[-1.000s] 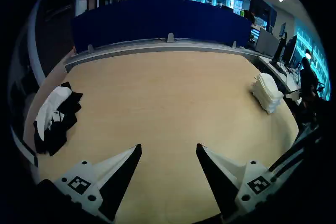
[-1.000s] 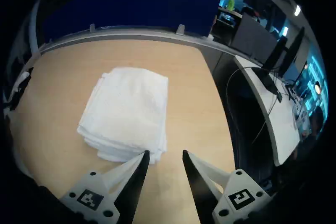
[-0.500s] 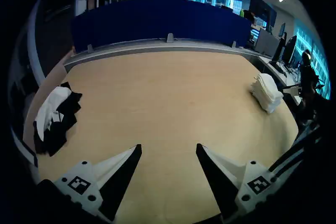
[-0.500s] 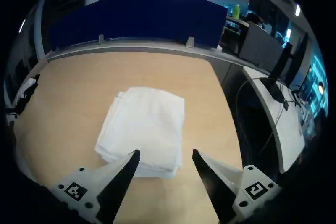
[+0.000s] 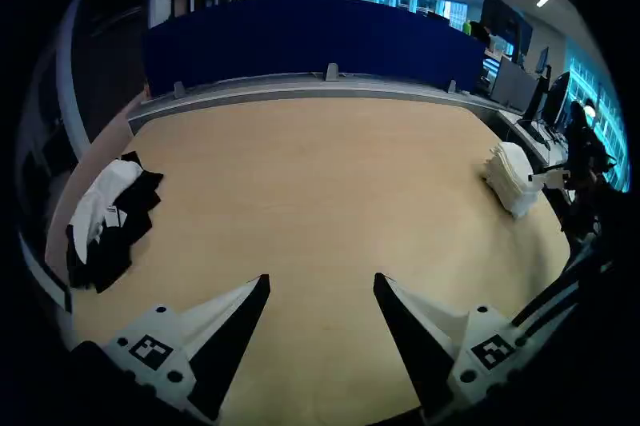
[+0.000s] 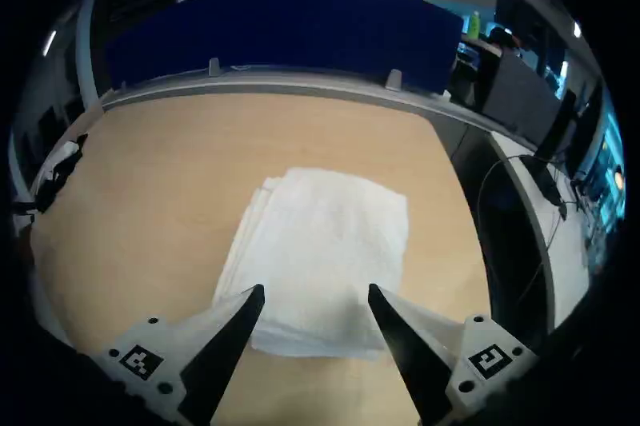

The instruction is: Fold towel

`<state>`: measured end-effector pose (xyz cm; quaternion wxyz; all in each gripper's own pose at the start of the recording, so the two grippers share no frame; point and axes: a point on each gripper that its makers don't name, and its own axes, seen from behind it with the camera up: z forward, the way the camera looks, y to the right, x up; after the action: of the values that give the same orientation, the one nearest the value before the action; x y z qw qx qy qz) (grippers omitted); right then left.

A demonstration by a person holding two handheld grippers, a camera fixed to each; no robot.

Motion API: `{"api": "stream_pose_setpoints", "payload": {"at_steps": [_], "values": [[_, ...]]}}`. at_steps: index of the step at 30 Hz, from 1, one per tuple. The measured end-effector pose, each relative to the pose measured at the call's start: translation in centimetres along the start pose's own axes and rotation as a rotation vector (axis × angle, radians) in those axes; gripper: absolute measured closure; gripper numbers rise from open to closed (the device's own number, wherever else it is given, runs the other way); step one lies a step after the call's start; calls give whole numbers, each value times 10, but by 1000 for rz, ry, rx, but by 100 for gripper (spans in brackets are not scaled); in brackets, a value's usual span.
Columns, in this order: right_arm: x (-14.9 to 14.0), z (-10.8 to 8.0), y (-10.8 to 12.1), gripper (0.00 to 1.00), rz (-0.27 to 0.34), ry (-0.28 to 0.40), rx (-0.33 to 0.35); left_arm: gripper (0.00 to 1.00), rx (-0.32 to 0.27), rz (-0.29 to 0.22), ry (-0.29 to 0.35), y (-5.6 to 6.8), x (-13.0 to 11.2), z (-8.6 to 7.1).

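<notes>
A stack of folded white towels (image 6: pixel 328 242) lies on the wooden table (image 6: pixel 176 154), right in front of my right gripper (image 6: pixel 314 288). That gripper is open, its fingertips spread over the stack's near edge with nothing held. In the left gripper view the same stack (image 5: pixel 510 178) sits at the table's far right edge, with the right gripper (image 5: pixel 556 177) just beside it. My left gripper (image 5: pixel 320 276) hovers open over bare table (image 5: pixel 320 170), far from any cloth.
A heap of black and white cloth (image 5: pixel 108 218) lies at the table's left edge, seen small in the right gripper view too (image 6: pixel 60 170). A blue partition (image 5: pixel 312 38) runs along the back. Desks with monitors (image 6: pixel 544 210) stand beyond the right edge.
My right gripper has opened wider and swung so the stack now sits centred between its fingers. The left gripper has barely moved.
</notes>
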<state>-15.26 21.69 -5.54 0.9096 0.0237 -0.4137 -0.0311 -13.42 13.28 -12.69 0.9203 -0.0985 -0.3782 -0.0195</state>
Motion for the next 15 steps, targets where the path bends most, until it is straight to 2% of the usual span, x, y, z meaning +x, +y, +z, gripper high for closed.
{"api": "stream_pose_setpoints", "payload": {"at_steps": [8,15], "values": [[-31,15,1,0,23,-52,-6,4,4,4,-4,-3,-1,0],[-15,9,2,0,18,-29,-2,4,5,-1,-3,-5,1,2]]}}
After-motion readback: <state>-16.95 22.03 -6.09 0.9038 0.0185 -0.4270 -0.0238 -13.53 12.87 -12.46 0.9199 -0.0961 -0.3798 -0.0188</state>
